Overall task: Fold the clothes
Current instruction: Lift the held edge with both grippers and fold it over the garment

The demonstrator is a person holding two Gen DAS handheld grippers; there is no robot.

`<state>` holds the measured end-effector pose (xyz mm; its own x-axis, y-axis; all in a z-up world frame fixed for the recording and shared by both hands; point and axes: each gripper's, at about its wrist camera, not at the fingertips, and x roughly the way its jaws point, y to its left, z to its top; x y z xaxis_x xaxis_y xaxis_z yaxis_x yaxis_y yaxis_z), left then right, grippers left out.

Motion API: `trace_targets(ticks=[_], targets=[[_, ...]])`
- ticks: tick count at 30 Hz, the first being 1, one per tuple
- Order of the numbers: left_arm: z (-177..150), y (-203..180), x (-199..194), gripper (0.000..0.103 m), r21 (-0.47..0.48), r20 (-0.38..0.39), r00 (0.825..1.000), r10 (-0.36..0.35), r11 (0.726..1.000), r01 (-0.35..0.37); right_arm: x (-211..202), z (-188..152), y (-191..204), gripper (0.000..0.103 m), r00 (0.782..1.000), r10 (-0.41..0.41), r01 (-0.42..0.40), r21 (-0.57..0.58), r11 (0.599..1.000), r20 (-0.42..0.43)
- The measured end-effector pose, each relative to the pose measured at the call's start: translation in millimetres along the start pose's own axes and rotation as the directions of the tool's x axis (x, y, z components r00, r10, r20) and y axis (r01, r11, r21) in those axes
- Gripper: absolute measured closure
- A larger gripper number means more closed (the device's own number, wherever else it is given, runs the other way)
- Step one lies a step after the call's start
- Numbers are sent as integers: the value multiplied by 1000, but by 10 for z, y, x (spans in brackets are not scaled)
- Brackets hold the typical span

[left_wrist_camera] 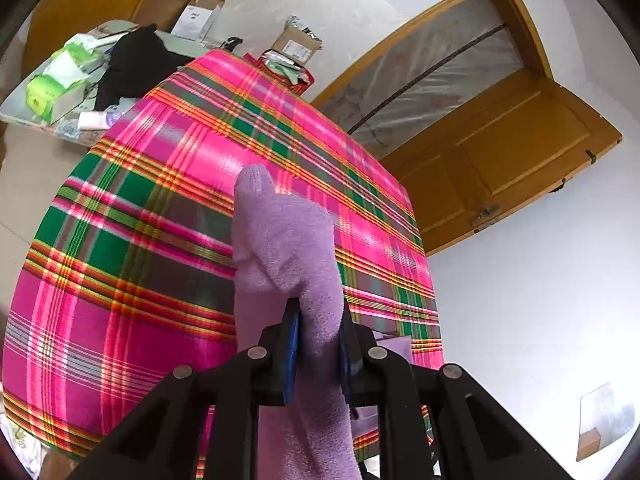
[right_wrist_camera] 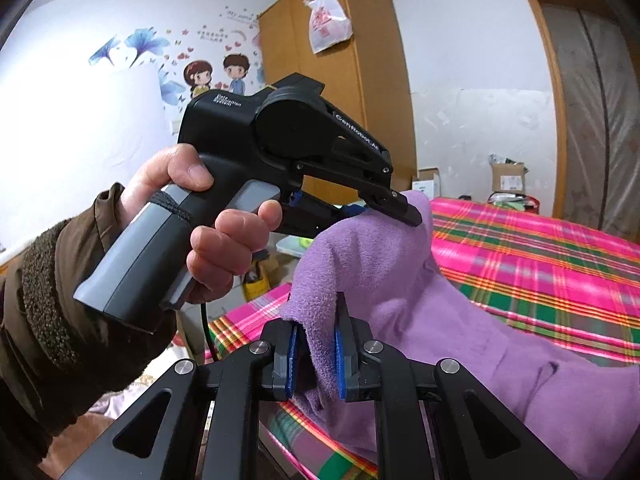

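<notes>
nearest the lens in the left wrist view, the left gripper has its blue-padded jaws pinched on a bunched edge of the purple fleece garment, which stands up past the fingertips and also hangs down below them. in the right wrist view, the right gripper is likewise pinched on a fold of the same purple fleece garment. the left gripper appears there too, held in the person's left hand, its tips clamped on a raised corner of the fabric just beyond the right gripper's grasp.

the garment is lifted at this edge; the rest trails down to the right and rests on the plaid bedsheet.

judgement: the step in hand appears to be spreading a held edge before laying a fold. keep both grips firm, draw the two grippers apart until the edge between them is taut and level, then lower the cloth flat onto the sheet. fleece bunches easily, so avoid twisting either wrist.

farther off, beyond the bed, an open cardboard box holds packets that cannot be identified. a second open box stands near the wall; its contents are not visible. a white plastic bag hangs on the wooden wardrobe.
</notes>
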<state>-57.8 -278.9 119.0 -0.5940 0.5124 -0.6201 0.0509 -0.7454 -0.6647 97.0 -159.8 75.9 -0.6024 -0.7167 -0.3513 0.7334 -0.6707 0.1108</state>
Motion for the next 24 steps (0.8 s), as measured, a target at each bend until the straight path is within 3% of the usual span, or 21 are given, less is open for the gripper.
trace_targets(ticks=[14,24], targets=[[-41,-720,103,86,89,-6,998,-57,994,57,-709,141,-187,88,994,-64,61,38,997,90],[-152,-1215,441,86,149,-65,995,-76,985,85,-1149,85,-533,88,986,-121,111,92,990,115]])
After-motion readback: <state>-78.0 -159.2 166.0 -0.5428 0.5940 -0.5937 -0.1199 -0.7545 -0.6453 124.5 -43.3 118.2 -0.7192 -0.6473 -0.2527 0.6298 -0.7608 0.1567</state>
